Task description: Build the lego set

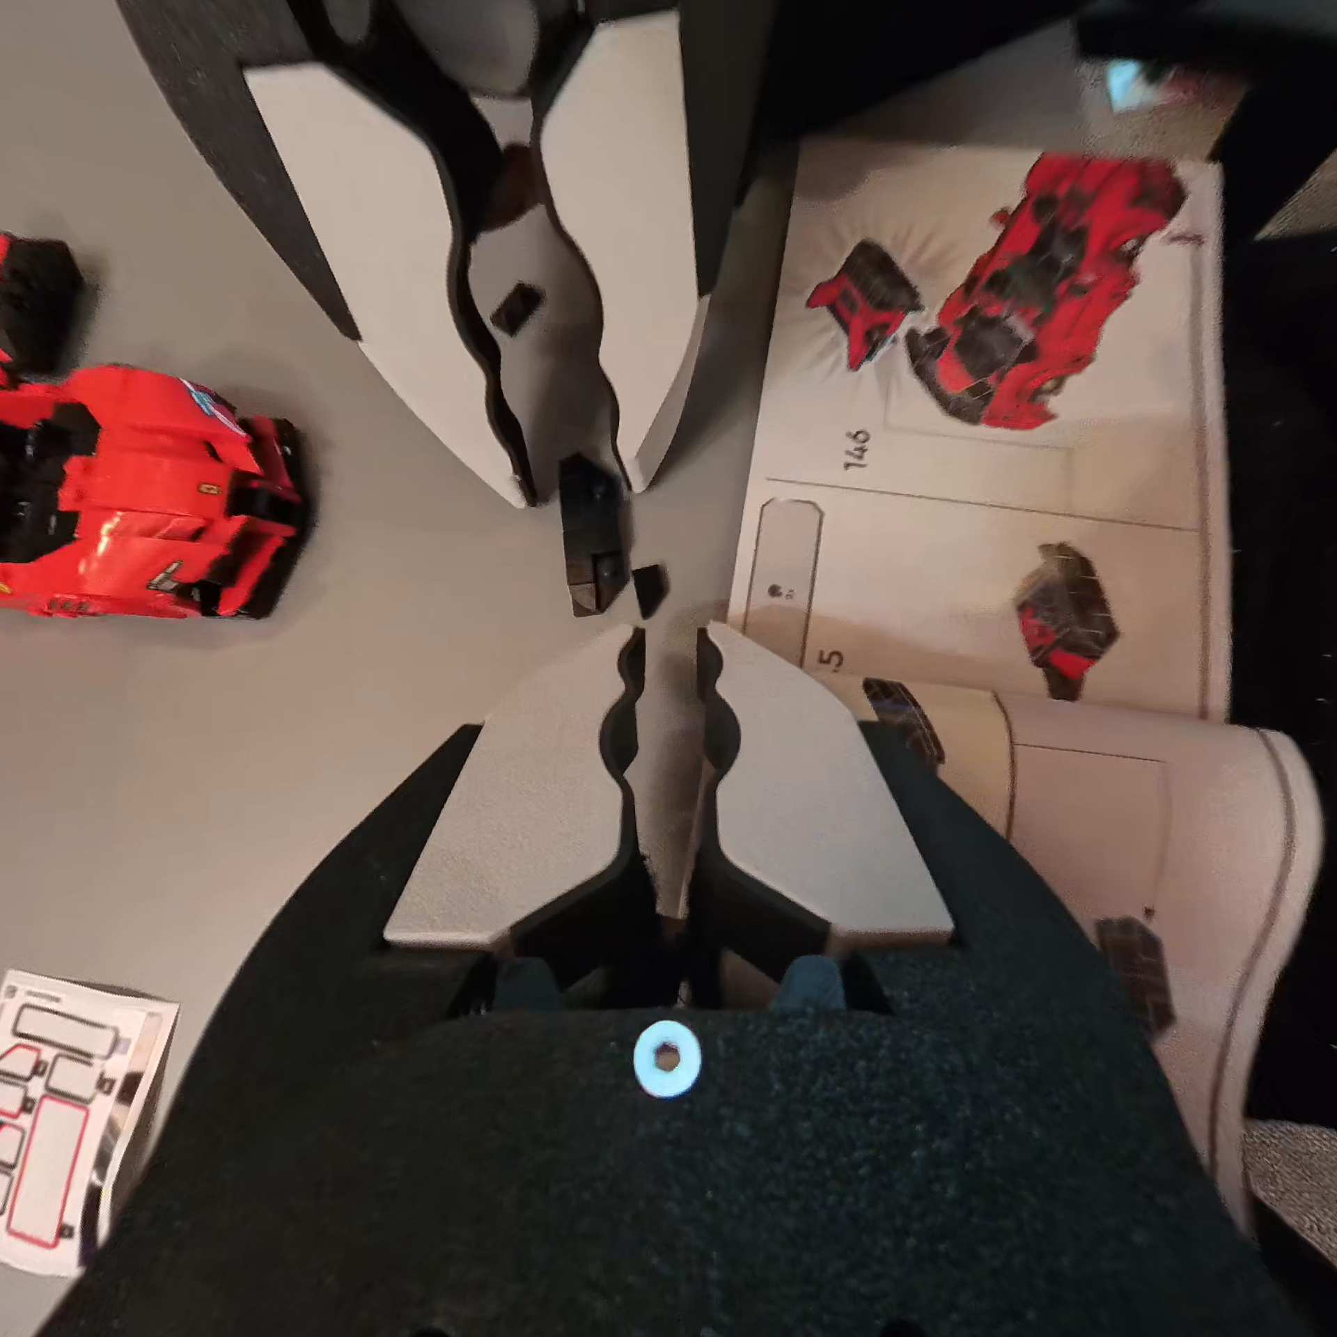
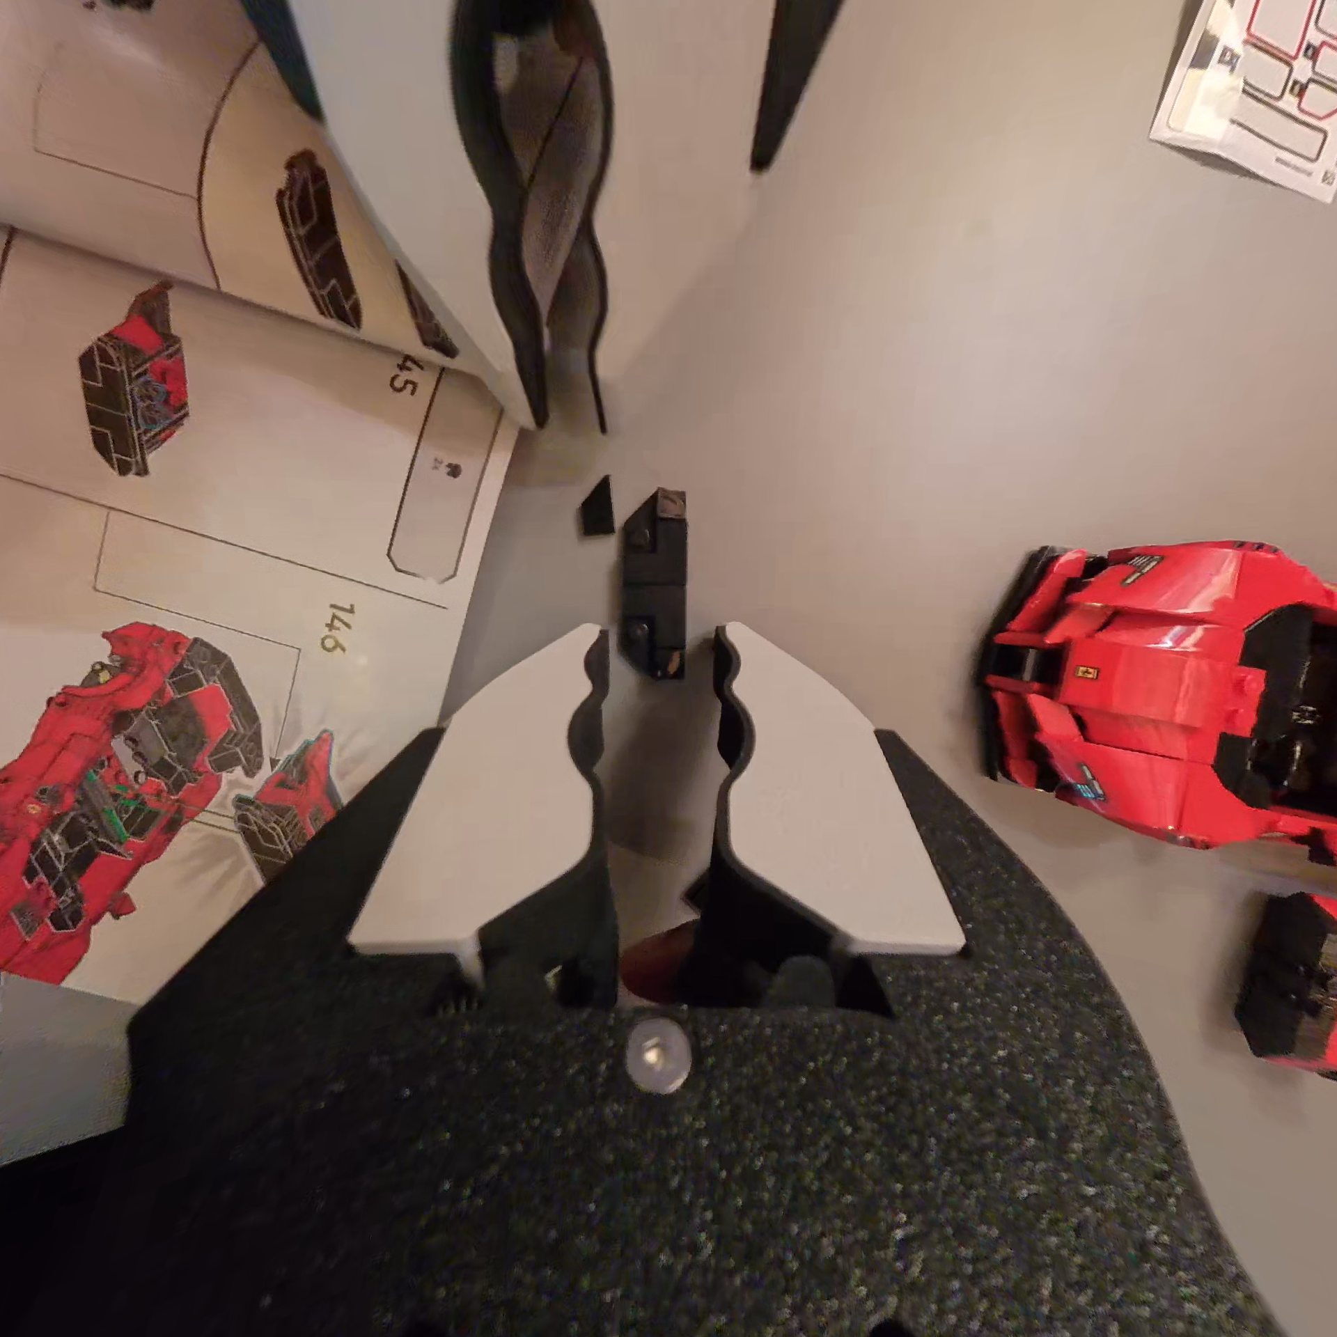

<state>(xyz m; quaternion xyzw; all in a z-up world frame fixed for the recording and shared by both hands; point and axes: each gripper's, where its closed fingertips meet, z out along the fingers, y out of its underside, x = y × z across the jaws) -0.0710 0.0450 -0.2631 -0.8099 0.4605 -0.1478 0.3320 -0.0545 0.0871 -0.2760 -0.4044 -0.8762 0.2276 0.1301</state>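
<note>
A black lego sub-assembly (image 1: 590, 542) (image 2: 655, 579) lies on the grey table between the two grippers. A small black wedge piece (image 1: 649, 590) (image 2: 597, 508) lies loose beside it. My right gripper (image 2: 662, 637) is open, and its tips straddle the near end of the sub-assembly without clearly touching it; it also shows in the left wrist view (image 1: 579, 492). My left gripper (image 1: 669, 633) is open by a narrow gap and empty, just short of the sub-assembly's other end; it shows in the right wrist view too (image 2: 570, 427).
A red lego car (image 1: 145, 499) (image 2: 1157, 694) stands to one side with a red and black block (image 1: 36, 304) (image 2: 1295, 984) near it. The open instruction booklet (image 1: 977, 470) (image 2: 217, 542) lies on the other side. A sticker sheet (image 1: 72, 1100) (image 2: 1251, 87) lies beyond the car. The grippers' ends are close to 5 cm from one another.
</note>
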